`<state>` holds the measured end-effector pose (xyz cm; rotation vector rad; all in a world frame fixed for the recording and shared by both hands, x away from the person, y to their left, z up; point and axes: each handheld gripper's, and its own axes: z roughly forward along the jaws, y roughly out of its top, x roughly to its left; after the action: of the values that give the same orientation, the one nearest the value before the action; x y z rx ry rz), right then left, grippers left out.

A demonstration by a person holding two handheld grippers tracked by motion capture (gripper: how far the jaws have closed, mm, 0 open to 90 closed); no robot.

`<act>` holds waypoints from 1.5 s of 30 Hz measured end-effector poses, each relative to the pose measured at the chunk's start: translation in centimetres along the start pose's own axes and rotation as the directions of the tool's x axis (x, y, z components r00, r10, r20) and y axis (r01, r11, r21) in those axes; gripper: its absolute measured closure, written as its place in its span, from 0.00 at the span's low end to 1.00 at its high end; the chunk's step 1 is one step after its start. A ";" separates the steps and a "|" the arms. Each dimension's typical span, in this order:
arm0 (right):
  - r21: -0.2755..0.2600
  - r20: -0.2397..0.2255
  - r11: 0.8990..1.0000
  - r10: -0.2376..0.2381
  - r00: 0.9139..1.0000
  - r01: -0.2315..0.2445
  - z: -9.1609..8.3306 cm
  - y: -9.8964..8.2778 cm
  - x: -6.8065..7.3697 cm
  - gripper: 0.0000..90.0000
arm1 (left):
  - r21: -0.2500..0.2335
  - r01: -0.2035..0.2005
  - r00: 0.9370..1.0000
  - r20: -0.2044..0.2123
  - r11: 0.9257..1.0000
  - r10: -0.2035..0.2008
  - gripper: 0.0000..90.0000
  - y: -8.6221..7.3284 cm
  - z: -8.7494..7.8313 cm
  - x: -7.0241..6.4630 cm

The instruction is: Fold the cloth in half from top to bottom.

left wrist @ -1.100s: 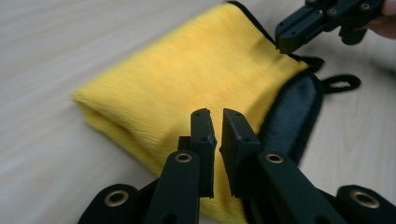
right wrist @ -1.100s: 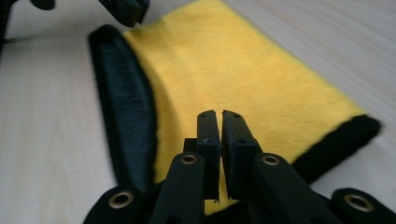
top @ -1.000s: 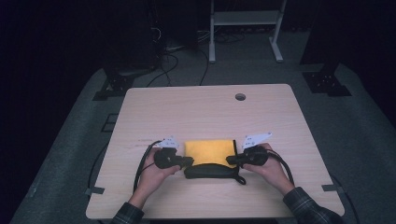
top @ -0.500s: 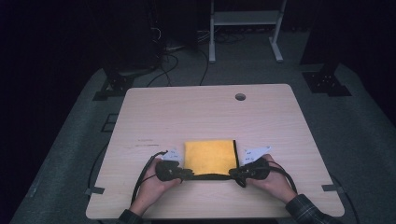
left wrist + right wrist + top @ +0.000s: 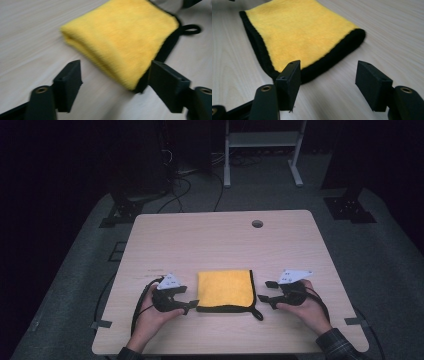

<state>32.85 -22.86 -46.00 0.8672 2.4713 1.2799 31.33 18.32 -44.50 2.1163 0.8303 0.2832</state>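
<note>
- The folded yellow cloth [image 5: 224, 289] lies flat on the wooden worktop [image 5: 210, 245], near its front edge, between the two hands.
- Black trim runs along its near and right edges, and a small black loop [image 5: 257, 314] sticks out at the near right corner.
- The left tongs [image 5: 192, 304] have just been opening; they stand released just beside the cloth's near left corner, gripping nothing.
- The right tongs [image 5: 263, 291] have likewise just been opening and stand released near the cloth's right edge, nothing between them.
</note>
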 end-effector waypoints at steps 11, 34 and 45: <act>-0.012 0.139 0.996 0.089 0.986 -0.088 -3.6 -3.1 -2.4 0.29 | 0.025 0.073 0.992 -0.104 0.997 -0.070 0.17 -3.5 -3.3 2.7; 0.062 0.304 0.981 0.159 0.939 -0.186 -6.4 -7.8 -4.0 0.16 | 0.073 0.045 0.982 -0.186 0.996 -0.030 0.00 -8.0 -4.1 3.7; 0.062 0.317 0.978 0.170 0.933 -0.199 -6.4 -7.8 -4.0 0.14 | 0.074 0.044 0.982 -0.188 0.996 -0.029 0.00 -8.0 -4.1 3.6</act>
<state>30.04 -32.95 -48.70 1.2463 2.2555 0.9938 28.46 26.78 -48.36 2.1681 1.0031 0.4422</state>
